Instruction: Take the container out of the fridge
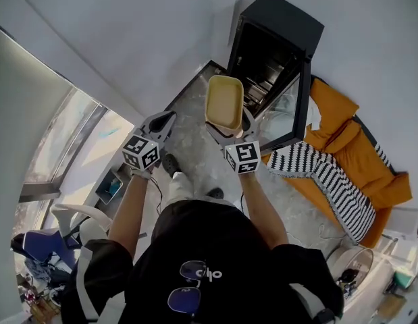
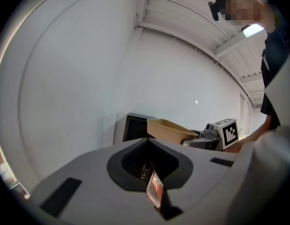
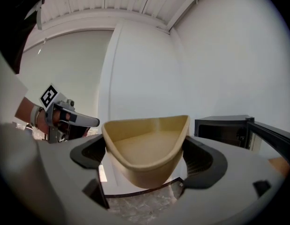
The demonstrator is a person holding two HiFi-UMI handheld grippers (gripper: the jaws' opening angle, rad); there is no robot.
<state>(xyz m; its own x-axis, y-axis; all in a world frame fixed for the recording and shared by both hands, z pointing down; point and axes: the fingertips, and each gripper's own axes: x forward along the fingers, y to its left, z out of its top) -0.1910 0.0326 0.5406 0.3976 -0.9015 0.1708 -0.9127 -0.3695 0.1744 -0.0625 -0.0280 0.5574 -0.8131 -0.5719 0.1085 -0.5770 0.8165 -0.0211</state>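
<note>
A shallow yellow container [image 1: 224,100] hangs in the air in front of the black fridge [image 1: 275,42], outside its open compartment. My right gripper [image 1: 227,128] is shut on the container's near end. In the right gripper view the container [image 3: 144,130] fills the gap between the jaws of my right gripper [image 3: 145,159], with the fridge [image 3: 224,129] behind on the right. My left gripper [image 1: 165,121] floats to the left of the container, shut and holding nothing. From the left gripper [image 2: 147,142] the container [image 2: 169,129] shows ahead.
The fridge's glass door [image 1: 293,110] stands swung open to the right of the container. An orange sofa [image 1: 360,160] with a striped black-and-white cloth [image 1: 330,174] lies at the right. Marble floor [image 1: 195,140] runs below me; a window [image 1: 67,147] is at the left.
</note>
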